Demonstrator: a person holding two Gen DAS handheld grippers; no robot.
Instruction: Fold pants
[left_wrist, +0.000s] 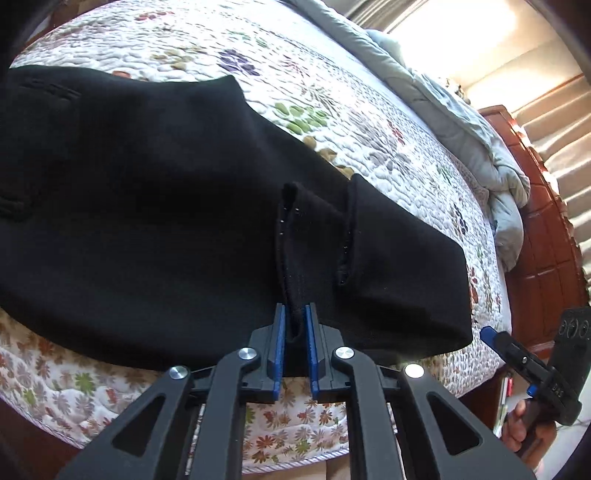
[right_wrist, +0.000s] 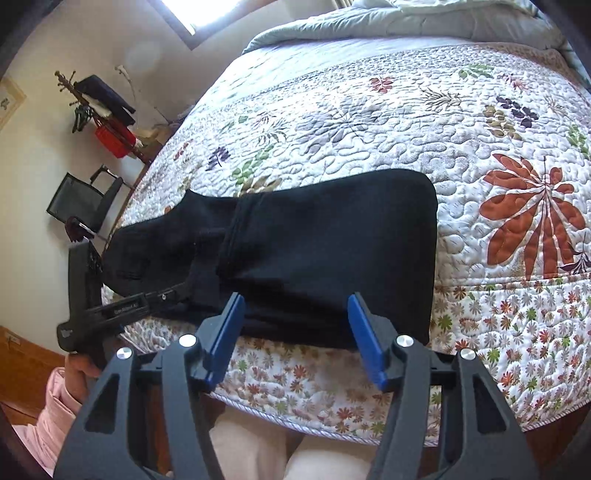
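Note:
Black pants (left_wrist: 147, 221) lie folded across a floral quilt (left_wrist: 388, 122) near the bed's front edge. My left gripper (left_wrist: 297, 326) is shut on a raised strip of the pants' hem, and the black cloth stands pinched between its blue pads (left_wrist: 281, 339). In the right wrist view the pants (right_wrist: 325, 251) show as a dark block with a leg end laid over it. My right gripper (right_wrist: 295, 301) is open at the near folded edge, and its blue fingers (right_wrist: 364, 332) do not press the cloth. The left gripper (right_wrist: 162, 295) reaches in from the left.
A rumpled grey duvet (left_wrist: 480, 147) lies at the far end of the bed beside red-brown wooden furniture (left_wrist: 546, 240). A black chair (right_wrist: 85, 199) and a loaded coat rack (right_wrist: 103, 107) stand by the wall. A pink sleeve (right_wrist: 55, 413) is at lower left.

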